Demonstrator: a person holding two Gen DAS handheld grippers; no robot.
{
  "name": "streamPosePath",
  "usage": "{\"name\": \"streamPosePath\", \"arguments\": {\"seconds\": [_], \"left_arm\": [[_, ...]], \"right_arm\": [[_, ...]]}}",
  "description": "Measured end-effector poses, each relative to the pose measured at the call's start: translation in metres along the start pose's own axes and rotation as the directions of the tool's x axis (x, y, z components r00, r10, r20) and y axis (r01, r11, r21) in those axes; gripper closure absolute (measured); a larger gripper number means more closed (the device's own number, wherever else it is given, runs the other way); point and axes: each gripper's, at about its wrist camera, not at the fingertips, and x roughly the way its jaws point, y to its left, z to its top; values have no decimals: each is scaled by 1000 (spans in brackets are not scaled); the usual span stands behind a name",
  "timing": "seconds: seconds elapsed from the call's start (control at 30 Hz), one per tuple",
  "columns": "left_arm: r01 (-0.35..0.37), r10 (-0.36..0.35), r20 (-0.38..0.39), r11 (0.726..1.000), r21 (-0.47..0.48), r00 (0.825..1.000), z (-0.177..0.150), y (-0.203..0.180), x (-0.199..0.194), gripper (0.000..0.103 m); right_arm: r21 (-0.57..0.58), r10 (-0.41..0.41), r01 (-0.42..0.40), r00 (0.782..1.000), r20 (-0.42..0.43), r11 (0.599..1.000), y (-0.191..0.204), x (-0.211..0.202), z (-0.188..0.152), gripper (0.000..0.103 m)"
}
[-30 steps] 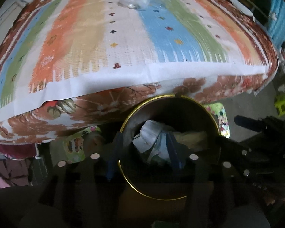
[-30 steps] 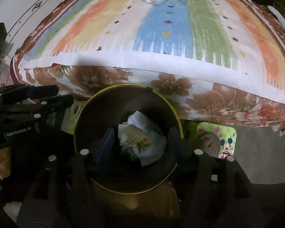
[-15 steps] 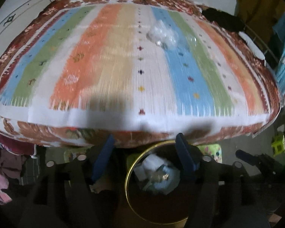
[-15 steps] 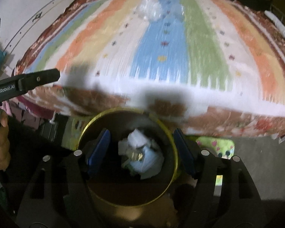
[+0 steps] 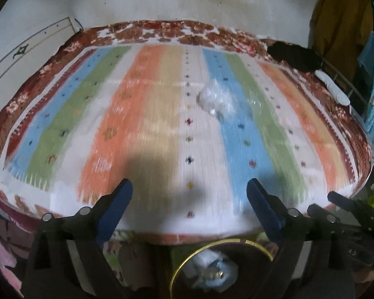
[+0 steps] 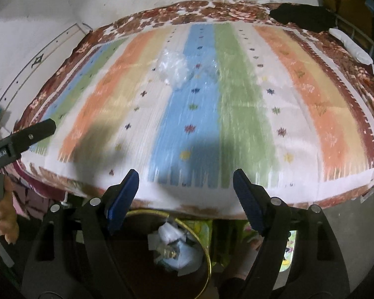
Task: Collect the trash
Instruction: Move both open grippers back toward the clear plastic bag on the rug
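Observation:
A crumpled clear plastic wrapper [image 5: 215, 99] [image 6: 173, 68] lies on the striped bedspread [image 5: 162, 129] [image 6: 236, 114], far ahead of both grippers. A round bin with a gold rim [image 5: 179, 267] [image 6: 207, 254] stands on the floor below the bed's near edge, with crumpled white and pale blue trash [image 5: 212, 271] [image 6: 174, 246] inside. My left gripper [image 5: 189, 186] hangs above the bed edge, its jaws opening wide with nothing between them. My right gripper [image 6: 185, 177] is likewise above the edge, jaws opening and empty. The left gripper's finger [image 6: 27, 137] shows at the left of the right wrist view.
The bed fills most of both views, with a floral brown border. A dark cloth [image 5: 294, 57] and a white object [image 5: 332, 87] lie at its far right corner. Hanging clothes [image 5: 341, 15] stand to the right. A cartoon-printed mat [image 6: 289, 251] lies on the floor beside the bin.
Both grippers rose from inside the bin up to bed height and opened wider. The trash they carried stays in the bin. The views now tilt up over the bedspread.

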Motion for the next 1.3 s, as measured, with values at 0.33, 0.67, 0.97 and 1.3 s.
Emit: {"name": "streamPosePath", "arguments": {"seconds": [0.33, 0.67, 0.97, 1.3], "left_arm": [[55, -56, -12, 996, -63, 998, 42, -1, 37, 6], [77, -75, 26, 994, -78, 997, 68, 2, 64, 6], [76, -74, 27, 994, -79, 997, 88, 5, 93, 6], [71, -71, 1, 995, -74, 997, 97, 5, 121, 6]], "right_arm": [[21, 15, -16, 999, 40, 1000, -8, 19, 36, 11], [33, 27, -30, 996, 89, 999, -14, 43, 76, 9], [70, 28, -34, 996, 82, 997, -30, 67, 101, 9], [128, 51, -58, 997, 56, 990, -46, 92, 123, 9]]}}
